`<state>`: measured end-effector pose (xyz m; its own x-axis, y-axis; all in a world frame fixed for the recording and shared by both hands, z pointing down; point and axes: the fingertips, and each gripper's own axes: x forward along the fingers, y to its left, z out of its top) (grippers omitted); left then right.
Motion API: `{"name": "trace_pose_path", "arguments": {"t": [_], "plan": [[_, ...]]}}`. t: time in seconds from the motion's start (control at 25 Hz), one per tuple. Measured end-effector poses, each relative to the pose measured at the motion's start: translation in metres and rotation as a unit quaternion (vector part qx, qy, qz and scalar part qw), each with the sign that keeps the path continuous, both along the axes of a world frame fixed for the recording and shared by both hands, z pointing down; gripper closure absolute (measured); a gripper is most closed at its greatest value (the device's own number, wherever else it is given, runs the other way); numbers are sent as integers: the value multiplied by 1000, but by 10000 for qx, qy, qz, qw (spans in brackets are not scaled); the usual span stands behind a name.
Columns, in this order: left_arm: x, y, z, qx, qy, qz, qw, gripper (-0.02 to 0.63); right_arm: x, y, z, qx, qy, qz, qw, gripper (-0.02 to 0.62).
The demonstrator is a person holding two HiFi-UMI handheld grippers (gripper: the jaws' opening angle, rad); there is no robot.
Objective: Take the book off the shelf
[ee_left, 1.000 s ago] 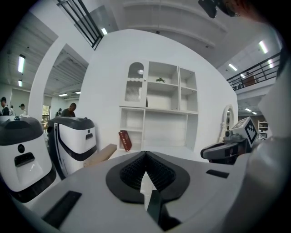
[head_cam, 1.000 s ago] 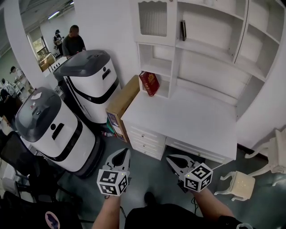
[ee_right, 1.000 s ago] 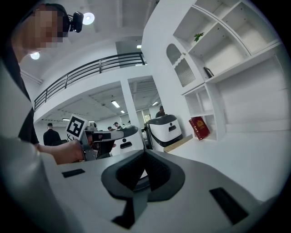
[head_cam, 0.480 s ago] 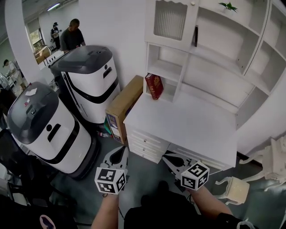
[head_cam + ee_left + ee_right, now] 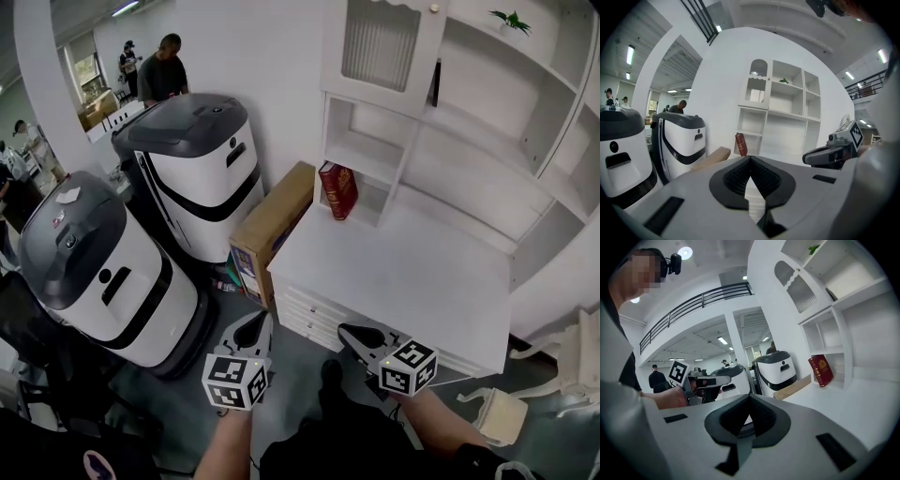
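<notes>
- Your desk point(image 5: 412, 272) has a smooth white top and drawers, and it sits on a grey floor point(image 5: 298, 367) against white walls.
- The book point(image 5: 338, 190), red and hardbound, stands on end in the lowest left cubby of the white shelf point(image 5: 375, 155) at the desk's back.
- A brown cardboard box point(image 5: 272, 225) leans at the desk's left end.
- Your left claw point(image 5: 251, 328) and right claw point(image 5: 354, 335) hang before the desk's front, each pressed together on nothing.

— What stands against the plain white wall point(image 5: 272, 66)?
— A white wooden table with drawers point(image 5: 412, 272), a flat brown cardboard box point(image 5: 267, 225) on edge beside it, then two rounded white-and-grey machines point(image 5: 202, 169) on the dull grey-green floor point(image 5: 295, 370).
— Light?
— A ceiling strip lamp point(image 5: 125, 8), far left.
</notes>
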<state>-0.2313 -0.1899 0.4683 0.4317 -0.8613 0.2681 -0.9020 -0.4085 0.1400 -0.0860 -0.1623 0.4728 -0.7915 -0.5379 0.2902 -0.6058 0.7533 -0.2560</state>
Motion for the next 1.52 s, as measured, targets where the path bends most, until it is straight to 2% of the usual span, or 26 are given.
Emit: {"name": "trace_pose_path", "arguments": {"t": [0.24,0.48,0.6,0.72,0.96,1.16,1.36,1.52], "plan": [[20,-78,7,-93,-10,-1,10000,597,13,-72,9,-87,-57,-99,9999,581],[65,-158,-16,181,41,145,9997,595,52,-152,13,-139,-34,-94,9999,581],[75,-185,-21,161,146,94,9997,595,64,-185,11,-169,-73,-22,9998,581],[79,-202,-19,63,189,109,9997,595,66,-203,6,-241,-257,84,9993,581],[75,-235,-17,-44,275,109,9996,595,53,-221,5,-256,-253,202,9991,581],[85,-276,-6,-316,549,535,9966,587,52,-239,1,-249,-296,659,9971,581],[100,-303,7,-381,336,1038,9933,521,57,-264,-3,-87,-199,1092,9938,581],[113,-329,16,-395,320,1164,9919,495,59,-279,-8,-35,-230,1165,9929,581]]}}
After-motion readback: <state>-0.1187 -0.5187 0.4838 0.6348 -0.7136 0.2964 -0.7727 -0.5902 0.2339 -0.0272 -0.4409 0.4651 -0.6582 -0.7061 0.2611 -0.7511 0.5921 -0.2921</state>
